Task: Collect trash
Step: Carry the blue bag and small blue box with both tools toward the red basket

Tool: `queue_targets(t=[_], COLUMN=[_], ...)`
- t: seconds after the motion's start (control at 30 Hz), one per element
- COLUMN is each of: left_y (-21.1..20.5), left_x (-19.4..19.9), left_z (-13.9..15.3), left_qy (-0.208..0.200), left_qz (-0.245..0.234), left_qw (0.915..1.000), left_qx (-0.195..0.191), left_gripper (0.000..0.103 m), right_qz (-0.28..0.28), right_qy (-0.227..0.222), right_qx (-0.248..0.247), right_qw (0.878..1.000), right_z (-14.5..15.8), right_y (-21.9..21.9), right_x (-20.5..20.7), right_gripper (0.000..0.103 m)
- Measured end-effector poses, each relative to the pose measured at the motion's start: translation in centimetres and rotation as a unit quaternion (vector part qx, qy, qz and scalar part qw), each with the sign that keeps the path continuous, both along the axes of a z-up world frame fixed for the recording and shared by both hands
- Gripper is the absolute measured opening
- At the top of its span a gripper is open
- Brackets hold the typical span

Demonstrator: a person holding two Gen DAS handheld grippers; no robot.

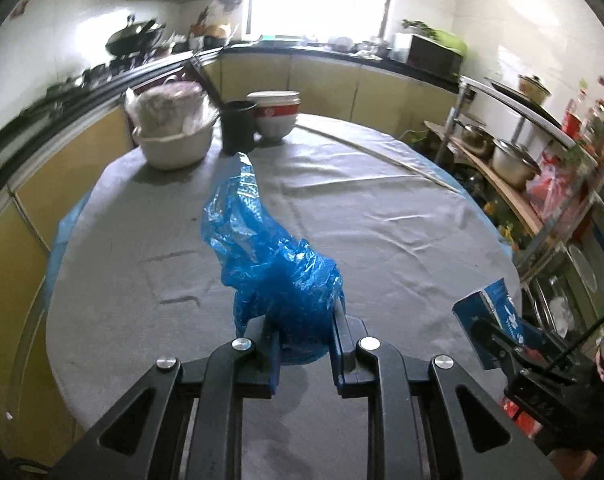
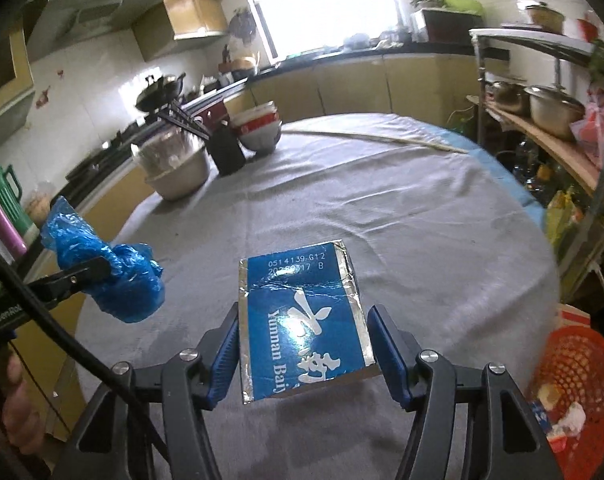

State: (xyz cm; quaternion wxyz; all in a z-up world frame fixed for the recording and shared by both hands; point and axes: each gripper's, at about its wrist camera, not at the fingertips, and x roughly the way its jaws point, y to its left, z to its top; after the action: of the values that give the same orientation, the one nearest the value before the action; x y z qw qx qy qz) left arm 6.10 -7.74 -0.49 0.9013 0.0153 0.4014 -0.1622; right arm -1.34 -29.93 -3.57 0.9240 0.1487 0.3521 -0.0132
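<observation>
My left gripper (image 1: pixel 306 332) is shut on a crumpled blue plastic bag (image 1: pixel 269 256), which hangs lifted above the grey tablecloth (image 1: pixel 382 220). The right wrist view shows the same bag (image 2: pixel 117 280) at the left, pinched in the left gripper (image 2: pixel 97 270). My right gripper (image 2: pixel 304 320) is shut on a flat blue carton with silver edges and white lettering (image 2: pixel 306 320), held clear of the table (image 2: pixel 382 200). From the left wrist view, the carton (image 1: pixel 490 312) and the right gripper (image 1: pixel 498 336) appear at the right edge.
An orange mesh basket (image 2: pixel 570 380) holding scraps stands low at the right, beside the table. At the table's far side are a metal basin (image 2: pixel 177 176), a black cup with chopsticks (image 2: pixel 225 152) and stacked bowls (image 2: pixel 261 128). A shelf with pots (image 2: pixel 554 116) lines the right.
</observation>
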Motion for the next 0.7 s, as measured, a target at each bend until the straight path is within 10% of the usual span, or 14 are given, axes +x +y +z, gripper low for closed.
queue_targets(t=[0.7], left_y=[-6.4], left_x=[-6.1], left_z=[2.8], left_qy=[-0.057], left_qz=[-0.064], left_qw=[0.9949], left_qx=[0.053], left_gripper=[0.021], right_qz=[-0.058], right_qy=[-0.05], right_qx=[0.024], right_qw=[0.997], right_z=[2.8], right_y=[-4.9], right_x=[-8.4], right_gripper=[0.064])
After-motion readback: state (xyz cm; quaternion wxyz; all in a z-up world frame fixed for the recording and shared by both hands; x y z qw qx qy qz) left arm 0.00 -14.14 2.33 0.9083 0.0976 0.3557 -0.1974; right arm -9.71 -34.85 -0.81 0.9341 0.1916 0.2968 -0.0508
